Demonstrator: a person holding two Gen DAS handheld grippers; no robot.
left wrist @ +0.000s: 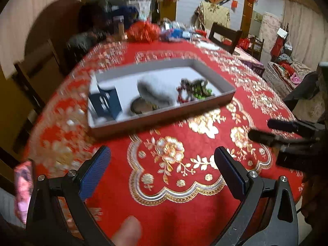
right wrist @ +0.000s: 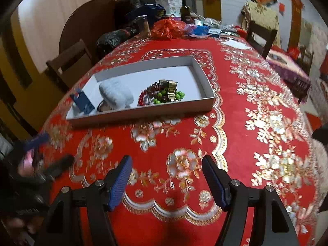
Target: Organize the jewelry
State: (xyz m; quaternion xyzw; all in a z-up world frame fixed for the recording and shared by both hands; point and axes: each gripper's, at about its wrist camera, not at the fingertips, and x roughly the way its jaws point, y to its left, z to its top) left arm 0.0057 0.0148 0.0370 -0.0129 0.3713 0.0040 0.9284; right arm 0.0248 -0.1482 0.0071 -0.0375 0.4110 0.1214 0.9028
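A shallow white tray [left wrist: 227, 97] [right wrist: 207, 94] lies on the red tablecloth ahead of both grippers. In it are a blue jewelry box [left wrist: 105, 103] [right wrist: 83, 102], a white pouch [left wrist: 157, 91] [right wrist: 115, 93], a round dark case [left wrist: 141, 106], a red bead bracelet [right wrist: 143, 98] [left wrist: 180, 96], green beads [right wrist: 178, 96] and a gold-dark watch band [right wrist: 171, 91] [left wrist: 196, 85]. My left gripper [left wrist: 164, 170] is open and empty, short of the tray. My right gripper [right wrist: 167, 176] is open and empty too. The right gripper's fingers [left wrist: 264, 136] show at the right of the left wrist view.
The red and gold floral cloth [right wrist: 266, 123] covers a round table. Clutter sits at the far edge: a red bag [right wrist: 168, 28], a dark bottle [right wrist: 185, 10], black bags [right wrist: 114, 38]. Wooden chairs [right wrist: 69, 61] stand around it. A pink object [left wrist: 23, 188] is at the left.
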